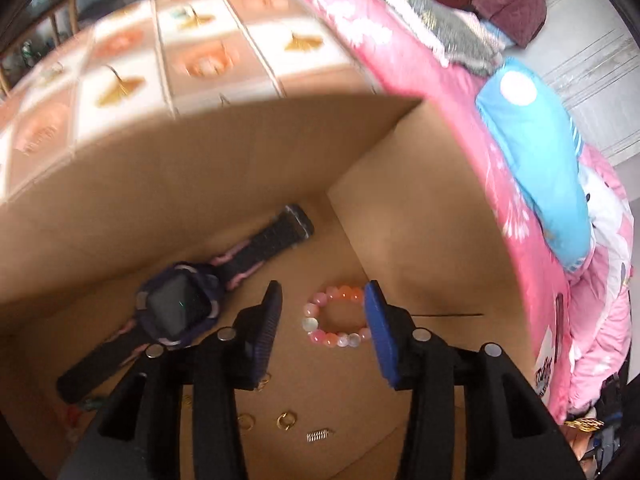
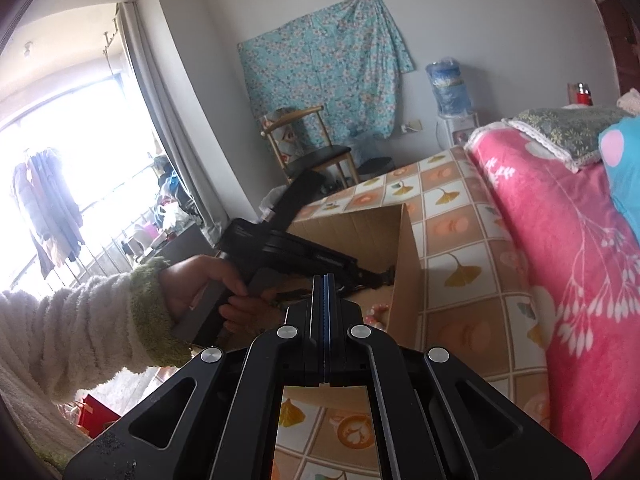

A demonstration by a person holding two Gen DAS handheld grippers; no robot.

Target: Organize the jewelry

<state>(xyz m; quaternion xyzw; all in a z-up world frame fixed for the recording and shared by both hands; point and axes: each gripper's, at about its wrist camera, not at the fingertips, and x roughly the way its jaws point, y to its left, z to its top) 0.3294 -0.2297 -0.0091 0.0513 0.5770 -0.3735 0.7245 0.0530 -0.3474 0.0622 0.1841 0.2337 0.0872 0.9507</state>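
Observation:
A pink and orange bead bracelet [image 1: 313, 322] lies on the floor of an open cardboard box [image 1: 240, 160]. My left gripper [image 1: 323, 296] points down into the box, open, its blue pads either side of the bracelet in the view and not pressing on it. A dark watch [image 1: 178, 306] with a pink-trimmed strap lies to the left. Small gold rings [image 1: 286, 420] and a silver spring-like piece [image 1: 319, 435] lie nearer the camera. In the right wrist view my right gripper [image 2: 320, 280] is shut on nothing, outside the box [image 2: 408, 264]. A hand [image 2: 200, 284] holds the left gripper's body there.
The box stands on a bed with an orange and white tiled cover [image 2: 452, 232]. A pink quilt [image 2: 560, 240] and a blue pillow [image 1: 536, 168] lie to the right. A chair [image 2: 312, 148] and a water dispenser [image 2: 450, 96] stand by the far wall.

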